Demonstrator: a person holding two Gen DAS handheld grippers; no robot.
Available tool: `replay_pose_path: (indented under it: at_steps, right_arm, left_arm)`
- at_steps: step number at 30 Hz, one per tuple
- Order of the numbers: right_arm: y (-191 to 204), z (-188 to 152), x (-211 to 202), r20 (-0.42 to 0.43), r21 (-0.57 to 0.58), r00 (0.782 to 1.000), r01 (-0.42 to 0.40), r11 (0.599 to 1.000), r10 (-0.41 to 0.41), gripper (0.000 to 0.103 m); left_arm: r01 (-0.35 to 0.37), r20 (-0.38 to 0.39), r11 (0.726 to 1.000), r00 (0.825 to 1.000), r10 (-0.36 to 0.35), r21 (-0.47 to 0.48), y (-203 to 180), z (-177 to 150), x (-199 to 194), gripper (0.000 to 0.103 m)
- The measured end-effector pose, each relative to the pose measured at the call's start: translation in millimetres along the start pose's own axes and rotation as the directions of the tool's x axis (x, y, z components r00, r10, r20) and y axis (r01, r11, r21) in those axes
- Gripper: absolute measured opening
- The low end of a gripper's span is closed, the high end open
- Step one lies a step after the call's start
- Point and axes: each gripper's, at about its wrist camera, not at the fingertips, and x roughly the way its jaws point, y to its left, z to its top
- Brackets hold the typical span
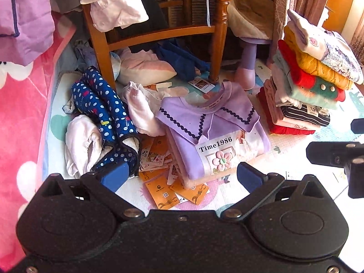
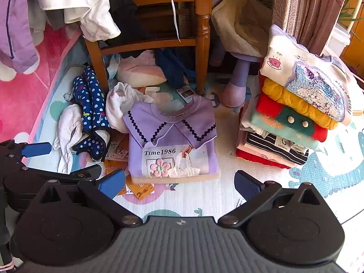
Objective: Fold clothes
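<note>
A folded purple sweatshirt [image 1: 211, 132] [image 2: 173, 143] printed "Time1986" with a pink flower lies on the play mat [image 1: 289, 159] [image 2: 204, 195]. To its right stands a tall stack of folded clothes [image 1: 311, 79] [image 2: 295, 116]. My left gripper [image 1: 182, 177] is open and empty just short of the sweatshirt's near edge. My right gripper [image 2: 179, 182] is open too, nothing between its blue fingers [image 2: 245, 184], also just in front of the sweatshirt. The left gripper [image 2: 36, 150] shows at the left edge of the right wrist view.
Unfolded items lie left of the sweatshirt: blue polka-dot trousers [image 1: 104, 113] [image 2: 91, 109] and white garments [image 1: 141, 107] [image 2: 68, 129]. Playing cards [image 1: 173, 191] are scattered beside the sweatshirt. A wooden chair [image 1: 159, 29] [image 2: 200, 34] draped with clothes stands behind; a pink blanket [image 1: 20, 113] lies left.
</note>
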Motion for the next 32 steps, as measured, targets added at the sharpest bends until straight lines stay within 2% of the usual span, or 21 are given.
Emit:
replay_pose_path:
  at_steps: [2,8,15,32]
  right_arm:
    - [-1.1,0.6,1.3,-0.004,0.005,1.000,-0.005,1.000,0.005,0.101]
    - [-4.4,-1.6,6.1,-0.021,0.012,1.000,-0.001,1.000,0.001,0.101]
    - [-4.0,-2.6,12.1,-0.045,0.003,0.999,0.003,1.000,-0.003,0.101]
    - [-5.9,-5.0,24.0,-0.095,-0.002,0.995,-0.004,1.000,0.004,0.101]
  left_arm:
    - [-0.005,0.016,1.000,1.000,0.005,0.008,-0.7,-0.7,-0.8,0.103]
    - [0.008,0.001,1.000,1.000,-0.008,-0.016,2.5,-0.6,2.1,0.103]
    - [-0.006,0.017,1.000,1.000,0.006,0.014,-3.6,-4.2,-1.8,0.103]
    - [-0.002,-0.003,1.000,1.000,0.002,0.006,0.4,-7.7,1.2,0.103]
